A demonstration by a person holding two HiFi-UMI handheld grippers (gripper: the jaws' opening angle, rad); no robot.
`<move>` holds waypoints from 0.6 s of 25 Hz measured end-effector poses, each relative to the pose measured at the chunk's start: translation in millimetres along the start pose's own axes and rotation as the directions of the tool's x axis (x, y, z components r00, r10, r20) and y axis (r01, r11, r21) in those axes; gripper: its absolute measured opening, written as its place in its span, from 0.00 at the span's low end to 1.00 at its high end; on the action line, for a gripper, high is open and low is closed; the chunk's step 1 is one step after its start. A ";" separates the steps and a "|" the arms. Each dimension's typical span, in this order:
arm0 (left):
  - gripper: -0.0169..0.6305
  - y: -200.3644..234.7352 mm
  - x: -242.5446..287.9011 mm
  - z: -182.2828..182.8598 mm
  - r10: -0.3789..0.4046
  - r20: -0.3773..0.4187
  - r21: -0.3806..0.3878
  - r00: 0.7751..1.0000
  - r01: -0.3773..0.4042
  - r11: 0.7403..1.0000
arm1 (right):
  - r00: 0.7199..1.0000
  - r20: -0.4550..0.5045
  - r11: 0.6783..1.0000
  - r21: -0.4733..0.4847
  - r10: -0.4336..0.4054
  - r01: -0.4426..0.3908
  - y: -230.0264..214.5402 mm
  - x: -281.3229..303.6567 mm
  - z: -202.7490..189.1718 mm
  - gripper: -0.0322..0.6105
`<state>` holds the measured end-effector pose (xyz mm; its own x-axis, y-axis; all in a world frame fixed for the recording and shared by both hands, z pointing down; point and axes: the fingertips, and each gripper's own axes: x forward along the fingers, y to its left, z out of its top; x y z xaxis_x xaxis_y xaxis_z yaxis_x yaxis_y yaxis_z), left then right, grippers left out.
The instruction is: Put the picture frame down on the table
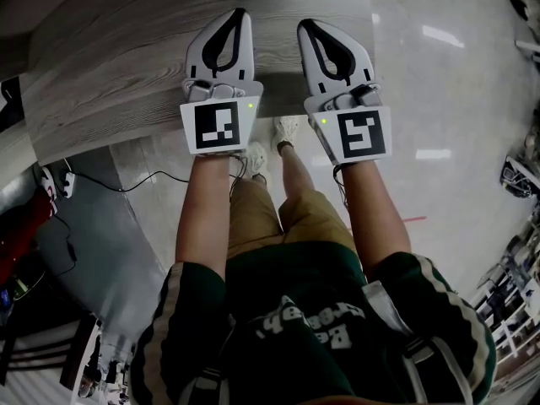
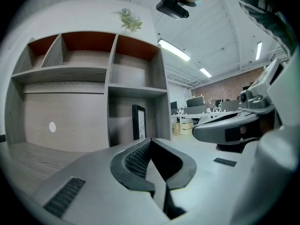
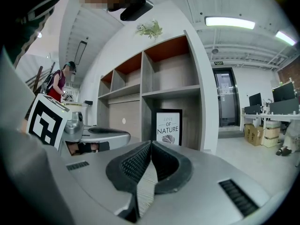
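- Left hand-held gripper [image 2: 150, 139]: jaws pressed together, nothing between them.
- Right hand-held gripper [image 3: 151, 143]: jaws together too, also empty.
- Both hover side by side over the edge of the wood-grain counter [image 1: 110, 66], pointing at the shelf unit [image 3: 173, 74].
- The picture frame [image 3: 168, 127] stands upright in the shelf unit's lower right compartment, well clear of both grippers.
- A small plant [image 3: 150, 29] sits on top.

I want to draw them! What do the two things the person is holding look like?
The left hand-held gripper and right hand-held gripper are light grey with black ribbed pads. Each carries a white cube with a black square marker and a small green light. The sleeves are dark green with cream stripes.
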<state>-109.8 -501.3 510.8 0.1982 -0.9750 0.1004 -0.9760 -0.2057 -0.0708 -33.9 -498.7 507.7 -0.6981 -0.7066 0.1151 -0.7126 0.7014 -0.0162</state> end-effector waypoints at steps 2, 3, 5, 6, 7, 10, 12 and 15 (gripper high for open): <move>0.05 -0.2 -13.1 4.4 -0.009 -0.001 0.009 1.000 0.009 1.000 | 1.000 0.001 1.000 -0.007 -0.011 0.011 8.1 -6.7 4.4 0.11; 0.05 -0.8 -19.4 5.1 -0.015 -0.004 0.016 1.000 0.015 1.000 | 1.000 0.001 1.000 -0.013 -0.016 0.016 11.5 -9.7 5.8 0.11; 0.05 -2.2 -31.8 8.3 -0.023 -0.008 0.021 1.000 0.023 1.000 | 1.000 0.006 0.999 -0.020 -0.026 0.026 17.5 -15.3 11.4 0.11; 0.05 -2.3 -39.2 12.1 -0.025 -0.011 0.019 1.000 0.026 0.999 | 1.000 0.008 0.999 -0.022 -0.030 0.030 21.1 -18.9 16.7 0.11; 0.05 -1.5 -47.4 18.1 -0.027 -0.014 0.018 1.000 0.027 0.999 | 0.999 0.011 0.999 -0.025 -0.035 0.036 25.4 -23.1 24.1 0.11; 0.05 3.1 -79.1 45.3 -0.034 -0.007 0.017 0.999 0.034 0.999 | 0.998 0.029 0.998 -0.039 -0.054 0.056 45.5 -41.4 51.2 0.11; 0.05 3.1 -105.2 62.0 -0.040 -0.008 0.025 0.999 0.041 0.999 | 0.998 0.024 0.997 -0.045 -0.061 0.062 62.6 -58.1 64.8 0.11; 0.05 -0.1 -147.1 85.5 -0.061 -0.012 0.031 0.998 0.062 0.998 | 0.997 0.002 0.996 -0.042 -0.076 0.076 90.9 -85.2 87.1 0.11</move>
<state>-131.2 -365.0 411.2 0.2565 -0.9595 0.1160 -0.9587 -0.2679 -0.0954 -45.2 -382.8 409.9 -0.6424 -0.7579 0.1136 -0.7599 0.6491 0.0339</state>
